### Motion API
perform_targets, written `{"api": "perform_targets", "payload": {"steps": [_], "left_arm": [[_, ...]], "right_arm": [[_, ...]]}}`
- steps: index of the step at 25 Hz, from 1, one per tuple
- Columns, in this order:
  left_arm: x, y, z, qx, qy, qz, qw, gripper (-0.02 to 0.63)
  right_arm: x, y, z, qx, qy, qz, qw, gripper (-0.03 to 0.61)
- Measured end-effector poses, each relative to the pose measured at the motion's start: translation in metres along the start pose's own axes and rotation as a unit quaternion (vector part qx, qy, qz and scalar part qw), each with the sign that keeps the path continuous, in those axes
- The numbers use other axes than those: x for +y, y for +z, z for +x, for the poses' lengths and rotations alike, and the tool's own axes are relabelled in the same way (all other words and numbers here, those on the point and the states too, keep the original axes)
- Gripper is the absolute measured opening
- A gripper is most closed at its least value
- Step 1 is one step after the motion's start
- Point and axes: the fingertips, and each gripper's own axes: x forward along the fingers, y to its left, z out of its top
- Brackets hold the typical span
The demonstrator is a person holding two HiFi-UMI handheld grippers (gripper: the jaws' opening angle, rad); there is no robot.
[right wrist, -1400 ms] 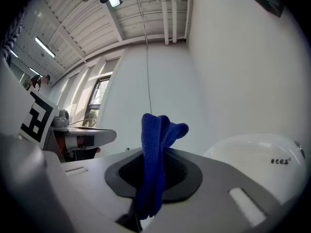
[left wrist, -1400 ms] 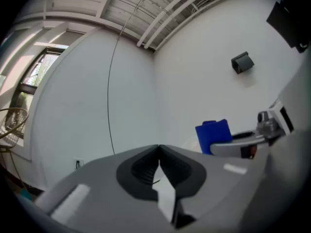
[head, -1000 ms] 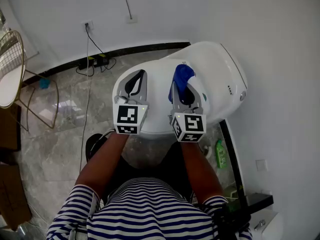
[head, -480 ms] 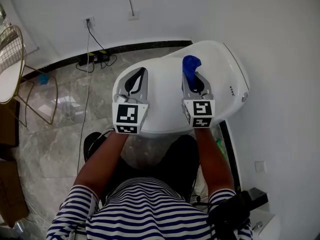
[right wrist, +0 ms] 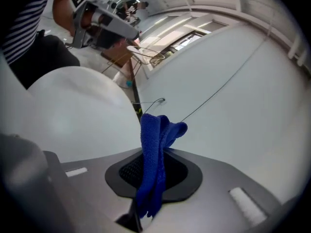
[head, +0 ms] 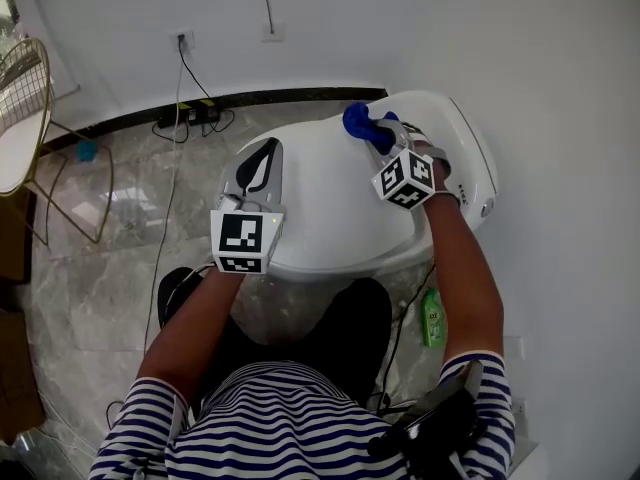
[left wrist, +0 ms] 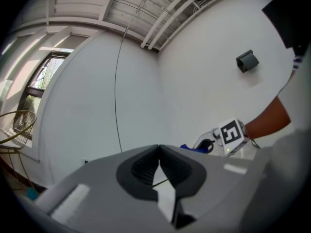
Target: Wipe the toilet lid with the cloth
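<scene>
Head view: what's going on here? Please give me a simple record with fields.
Lid: white oval toilet lid, closed
Cloth: blue terry cloth, by the lid's far right edge
Right gripper: shut on the cloth
Left gripper: shut, empty, over the lid's left side
Floor: grey marble floor

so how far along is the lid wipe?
Done: the cloth is picked up, clamped in the right gripper's jaws.
In hand: it is at the far end of the toilet lid; contact can't be confirmed.
Left: nothing shows which areas are wiped, so treat the lid's near part as pending. The left gripper is shut and empty, over the lid's left edge.
</scene>
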Motion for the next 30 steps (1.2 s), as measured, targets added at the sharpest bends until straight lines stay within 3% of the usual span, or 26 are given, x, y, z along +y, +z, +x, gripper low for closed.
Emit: {"api": "perform_targets", "payload": {"steps": [7, 11, 30], "left_arm": [[0.019, 0.000, -0.010, 0.007, 0.026, 0.003, 0.9996, 0.005], [0.029, -0.001, -0.014, 0.010, 0.041, 0.016, 0.9990, 0.005], [0.045, -0.010, -0.021, 0.016, 0.059, 0.020, 0.9980, 0.005]], "right_arm": [[0.005, -0.027, 0.051, 0.032, 0.086, -0.068, 0.993, 0.061], [0.009, -0.034, 0.076, 0.044, 0.112, -0.101, 0.988, 0.061], [0.031, -0.040, 0.113, 0.058, 0.186, -0.120, 0.973, 0.061]]}}
